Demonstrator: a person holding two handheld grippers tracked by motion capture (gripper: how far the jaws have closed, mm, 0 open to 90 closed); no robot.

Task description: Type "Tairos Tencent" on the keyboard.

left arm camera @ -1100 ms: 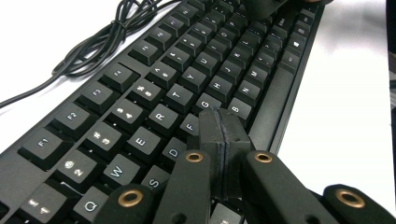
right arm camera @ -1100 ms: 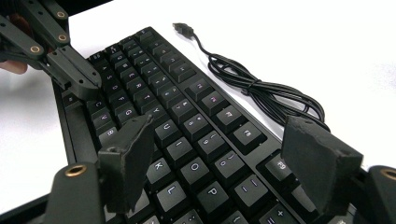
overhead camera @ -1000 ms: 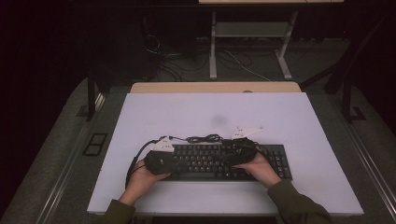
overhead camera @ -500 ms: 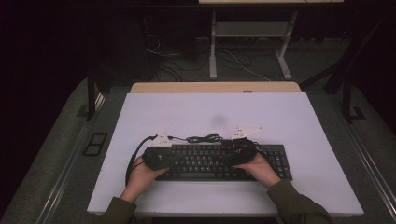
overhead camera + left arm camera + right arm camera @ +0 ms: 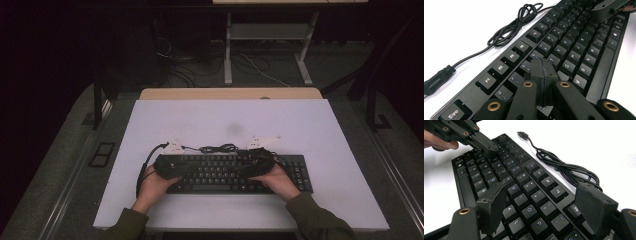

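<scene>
At the near edge of the white desk lies a black keyboard, parallel to that edge and a little right of its middle, and both claws are over it, so the step in hand looks like typing or poking keys. The left gripper is clenched, its two jaws pressed flat together with nothing between them, the joined tip hovering low over the keys near R and T; whether it actually touches a keycap I cannot tell. The right gripper is released, its jaws standing wide apart above the O, P and L keys and grasping nothing. My reading is that the closed left tip serves as the pressing finger, and the next move calls for a short, straight push onto one key without clipping its neighbours, while the right claw would need closing before it could press cleanly. Just beyond the keyboard's far edge the keyboard's loosely coiled cable lies on the desk, its USB plug unplugged and free. In the high view the hands cover the grippers, key legends are unreadable, and the room beyond the desk's far edge is too dark to make out.
</scene>
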